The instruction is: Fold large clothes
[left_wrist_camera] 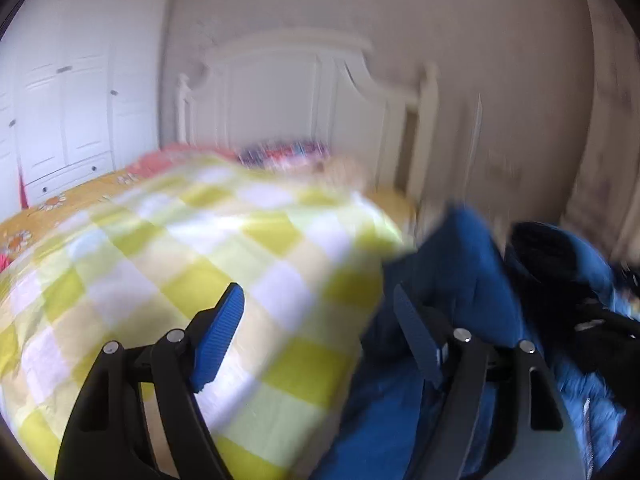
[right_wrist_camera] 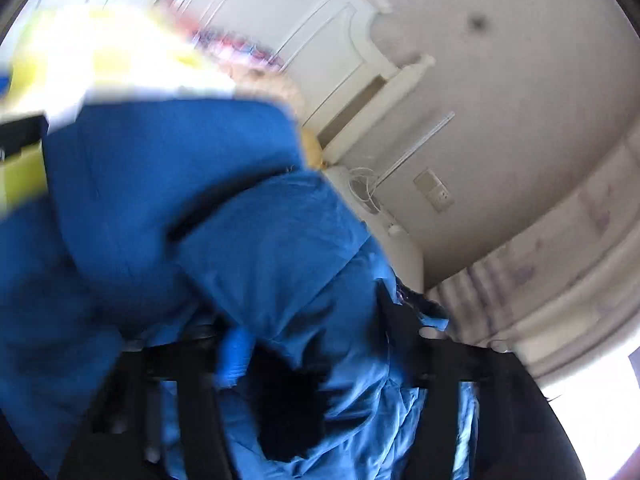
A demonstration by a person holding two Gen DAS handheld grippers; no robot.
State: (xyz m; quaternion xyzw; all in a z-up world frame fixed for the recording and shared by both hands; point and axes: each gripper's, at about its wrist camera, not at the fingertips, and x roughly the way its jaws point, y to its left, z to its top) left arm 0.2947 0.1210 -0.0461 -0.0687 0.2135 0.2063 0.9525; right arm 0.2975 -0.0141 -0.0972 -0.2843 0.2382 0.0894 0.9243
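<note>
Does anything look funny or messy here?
Yes. The blue jacket is all bunched up and hanging off the edge of the bed with the checked blanket, not lying flat. Its fabric is piled between the right gripper's fingers. The left gripper is open, holding nothing.

A bulky blue padded jacket [left_wrist_camera: 460, 264] lies bunched at the checked quilt's [left_wrist_camera: 208, 248] edge.

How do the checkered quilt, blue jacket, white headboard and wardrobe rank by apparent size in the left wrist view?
1. checkered quilt
2. blue jacket, nearest the camera, so flattered
3. white headboard and wardrobe: about alike, unranked
</note>
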